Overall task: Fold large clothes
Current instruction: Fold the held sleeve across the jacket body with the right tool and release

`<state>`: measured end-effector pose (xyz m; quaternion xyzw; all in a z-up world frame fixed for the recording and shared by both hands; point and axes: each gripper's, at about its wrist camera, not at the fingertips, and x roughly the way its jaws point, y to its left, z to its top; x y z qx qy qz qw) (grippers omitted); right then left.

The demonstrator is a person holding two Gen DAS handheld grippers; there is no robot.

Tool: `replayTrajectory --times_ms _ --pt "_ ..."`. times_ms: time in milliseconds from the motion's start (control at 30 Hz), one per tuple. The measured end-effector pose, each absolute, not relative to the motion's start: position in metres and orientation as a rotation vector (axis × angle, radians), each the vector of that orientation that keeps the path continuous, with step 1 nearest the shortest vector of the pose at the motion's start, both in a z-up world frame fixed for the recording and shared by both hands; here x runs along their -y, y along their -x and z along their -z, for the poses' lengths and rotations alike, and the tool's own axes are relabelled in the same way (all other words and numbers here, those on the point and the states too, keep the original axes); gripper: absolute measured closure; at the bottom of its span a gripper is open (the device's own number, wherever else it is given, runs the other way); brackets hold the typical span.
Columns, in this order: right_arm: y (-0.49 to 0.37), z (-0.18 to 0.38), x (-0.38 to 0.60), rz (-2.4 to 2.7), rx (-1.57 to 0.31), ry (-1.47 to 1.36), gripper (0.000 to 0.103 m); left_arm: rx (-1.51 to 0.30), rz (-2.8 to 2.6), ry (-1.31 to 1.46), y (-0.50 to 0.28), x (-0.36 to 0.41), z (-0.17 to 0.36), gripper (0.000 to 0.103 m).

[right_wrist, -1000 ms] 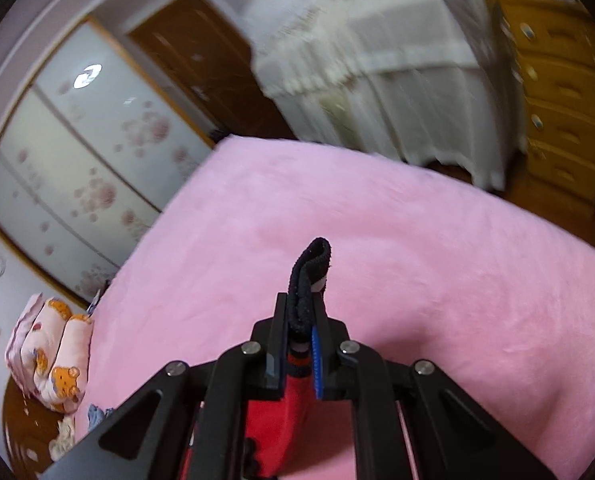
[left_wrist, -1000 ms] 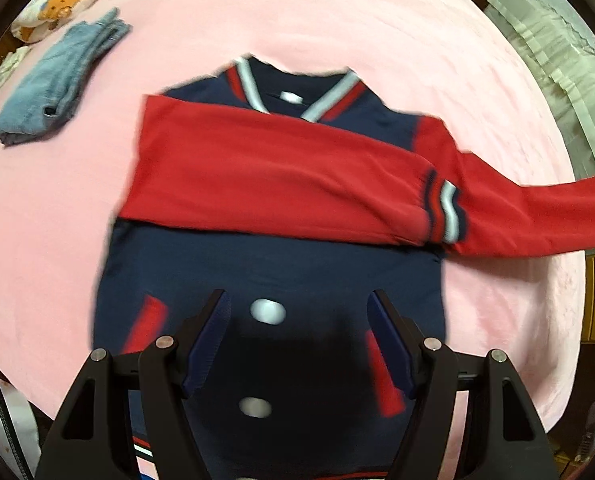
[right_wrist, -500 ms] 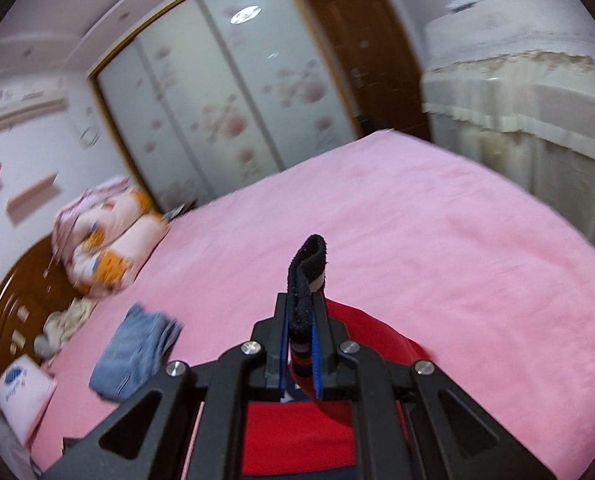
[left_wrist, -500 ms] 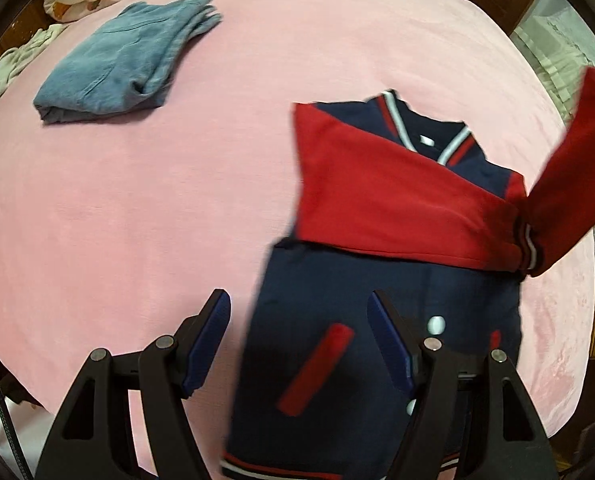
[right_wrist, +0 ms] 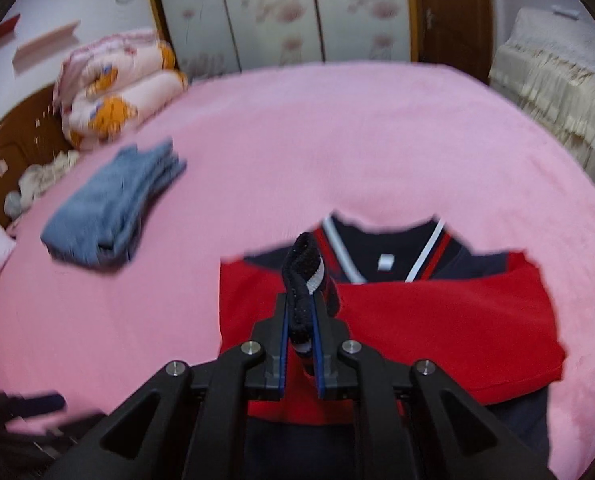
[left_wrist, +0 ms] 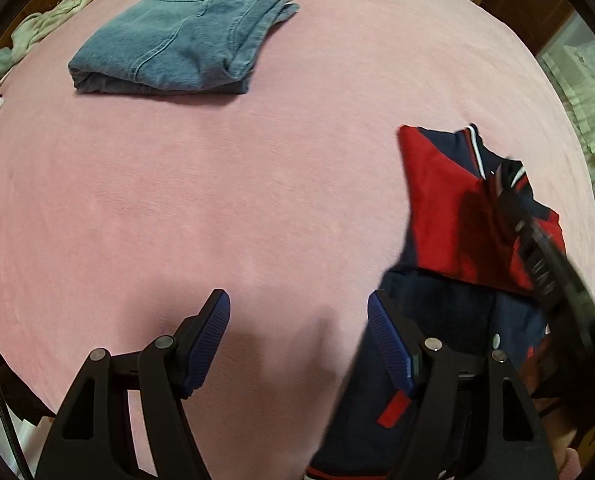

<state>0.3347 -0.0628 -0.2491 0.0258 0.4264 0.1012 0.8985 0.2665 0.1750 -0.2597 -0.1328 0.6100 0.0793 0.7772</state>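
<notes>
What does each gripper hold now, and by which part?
The right gripper is shut on the striped knit cuff of the jacket's red sleeve. The left gripper is open and holds nothing.

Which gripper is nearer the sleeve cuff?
Right. The right gripper is shut on the sleeve cuff; the left gripper hangs open over the pink blanket, beside the jacket.

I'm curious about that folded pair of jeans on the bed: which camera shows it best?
The left wrist view: the folded jeans lie sharp and large there, stitching and pocket visible, on the pink bedspread. In the right wrist view the jeans are smaller and motion-blurred, left of the jacket.
</notes>
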Motion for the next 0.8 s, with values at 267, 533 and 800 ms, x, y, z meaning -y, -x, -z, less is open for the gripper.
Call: replayTrajectory --times_ms 267,533,800 --pt "-0.336 0.278 0.049 -0.283 -0.984 0.023 0.085 -1.325 -0.171 0.304 -0.278 -0.18 0.269 0.029" --pt "-0.327 0.262 0.051 -0.454 -1.039 -0.127 0.08 -1.294 -0.129 0.325 -0.289 -0.168 0.261 0.029" --pt "-0.306 0.237 0.118 -0.313 -1.001 -0.195 0.08 -1.294 0.04 0.455 -0.308 -0.118 0.258 0.029"
